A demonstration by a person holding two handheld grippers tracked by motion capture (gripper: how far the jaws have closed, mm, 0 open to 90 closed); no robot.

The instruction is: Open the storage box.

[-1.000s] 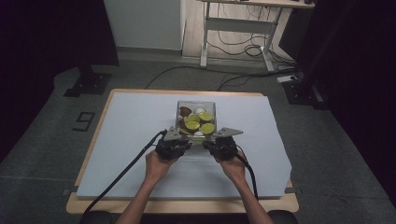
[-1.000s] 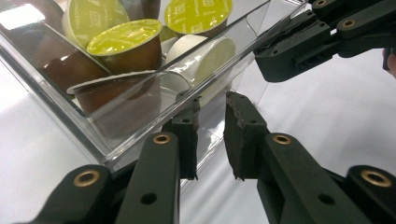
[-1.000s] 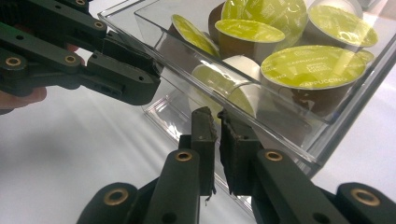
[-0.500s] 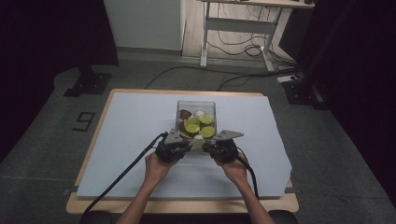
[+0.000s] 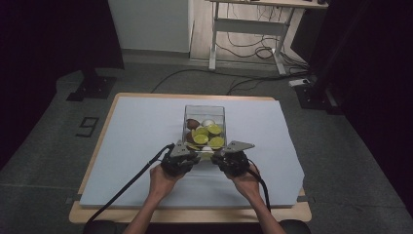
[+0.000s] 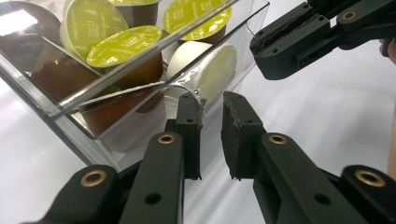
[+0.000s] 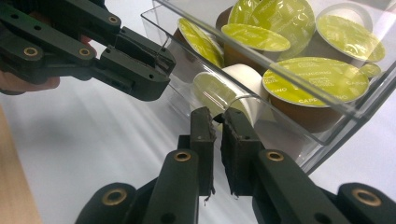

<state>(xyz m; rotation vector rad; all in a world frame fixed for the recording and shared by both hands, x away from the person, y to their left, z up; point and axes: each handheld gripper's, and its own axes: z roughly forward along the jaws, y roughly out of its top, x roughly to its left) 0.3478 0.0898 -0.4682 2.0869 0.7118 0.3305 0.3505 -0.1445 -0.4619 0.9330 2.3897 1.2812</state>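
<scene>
At mid-worktop [image 5: 146,122], on the pale sheet, stands the clear box [image 5: 204,113] of coffee capsules [image 5: 215,129]. Left gripper [image 6: 211,116]: jaws narrowly parted at the box's near wall, clamping nothing. Right gripper [image 7: 218,122]: jaws closed onto the near wall's edge, close beside the left.

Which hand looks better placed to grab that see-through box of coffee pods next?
Probably the right. The right gripper has its jaws almost closed, with the near wall of the clear plastic box running between their tips. The left gripper stands wider, with the wall's edge only at one jaw.
</scene>
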